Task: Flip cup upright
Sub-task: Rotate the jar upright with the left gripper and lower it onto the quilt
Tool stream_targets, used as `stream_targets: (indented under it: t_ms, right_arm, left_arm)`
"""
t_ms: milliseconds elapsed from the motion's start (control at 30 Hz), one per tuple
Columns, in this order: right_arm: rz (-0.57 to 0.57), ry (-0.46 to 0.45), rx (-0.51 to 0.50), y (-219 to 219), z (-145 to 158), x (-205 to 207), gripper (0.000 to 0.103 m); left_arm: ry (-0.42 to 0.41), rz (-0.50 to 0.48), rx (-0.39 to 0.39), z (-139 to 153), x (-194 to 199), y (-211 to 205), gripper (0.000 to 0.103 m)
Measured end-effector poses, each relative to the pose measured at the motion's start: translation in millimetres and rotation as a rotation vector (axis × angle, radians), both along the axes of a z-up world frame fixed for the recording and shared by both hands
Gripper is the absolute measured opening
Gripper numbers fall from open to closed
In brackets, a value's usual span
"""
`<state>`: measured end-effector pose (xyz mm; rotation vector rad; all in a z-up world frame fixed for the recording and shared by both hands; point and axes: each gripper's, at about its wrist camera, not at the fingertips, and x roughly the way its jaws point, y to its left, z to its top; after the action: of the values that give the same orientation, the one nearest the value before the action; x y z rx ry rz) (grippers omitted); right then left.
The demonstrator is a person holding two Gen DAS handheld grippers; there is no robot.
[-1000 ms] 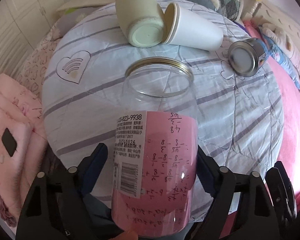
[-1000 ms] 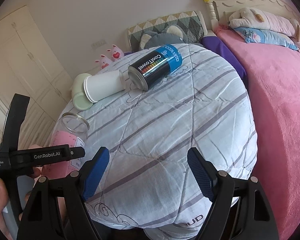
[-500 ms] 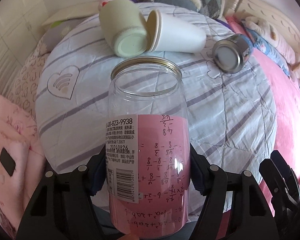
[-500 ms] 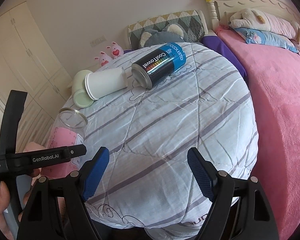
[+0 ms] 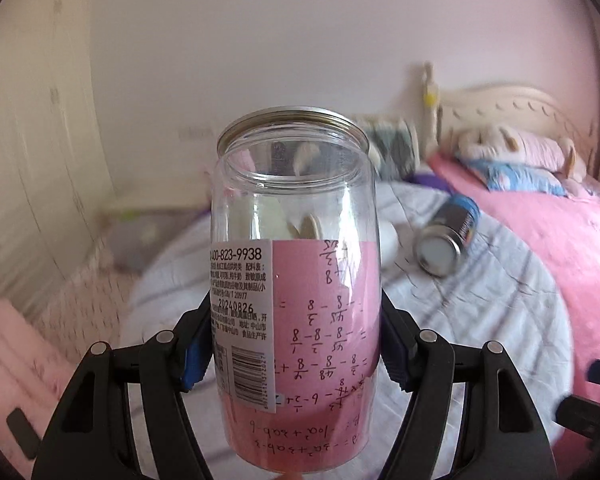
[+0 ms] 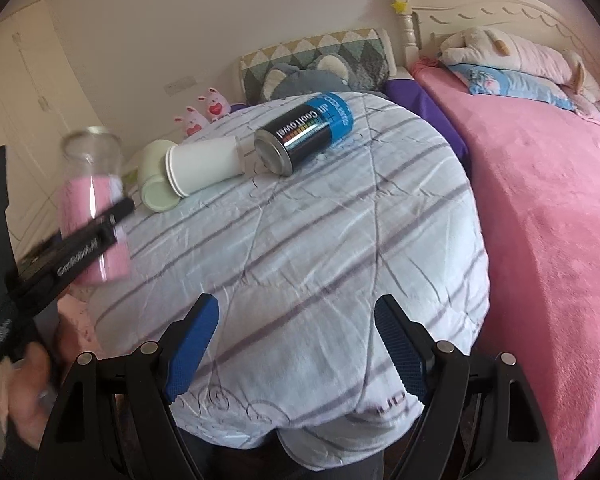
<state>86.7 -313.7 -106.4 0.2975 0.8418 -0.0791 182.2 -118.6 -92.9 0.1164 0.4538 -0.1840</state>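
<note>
**Clear jar held mouth-up over the quilt**

While the left gripper (image 5: 296,350) clamps its blue pads on the clear plastic jar (image 5: 296,280), the pink-labelled, metal-rimmed cylinder stands near upright in the air above the striped quilt (image 6: 320,248), mouth up. The right gripper (image 6: 296,352) gapes empty.

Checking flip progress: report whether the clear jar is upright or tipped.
Upright: the clear jar has its metal-rimmed mouth on top, clamped between the left gripper's fingers.
</note>
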Motion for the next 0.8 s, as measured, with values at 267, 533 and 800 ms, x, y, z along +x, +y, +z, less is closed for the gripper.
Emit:
stream_targets:
  t_ms: [267,533,800]
  right_arm:
    - [-0.038,0.039,-0.078,30,-4,-22,0.082]
    - [-0.039,0.044,-0.145,70,-3,-39,0.082]
    - [-0.020,0.040,-0.198,95,5,-45,0.082]
  left_arm:
    - [-0.140,-0.066,-0.037,-20,-15,10,0.071]
    - [-0.167,-0.157,-0.060,-43,-35,34,0.071]
    - [-0.178,-0.184,-0.064,-53,-51,41,0.072]
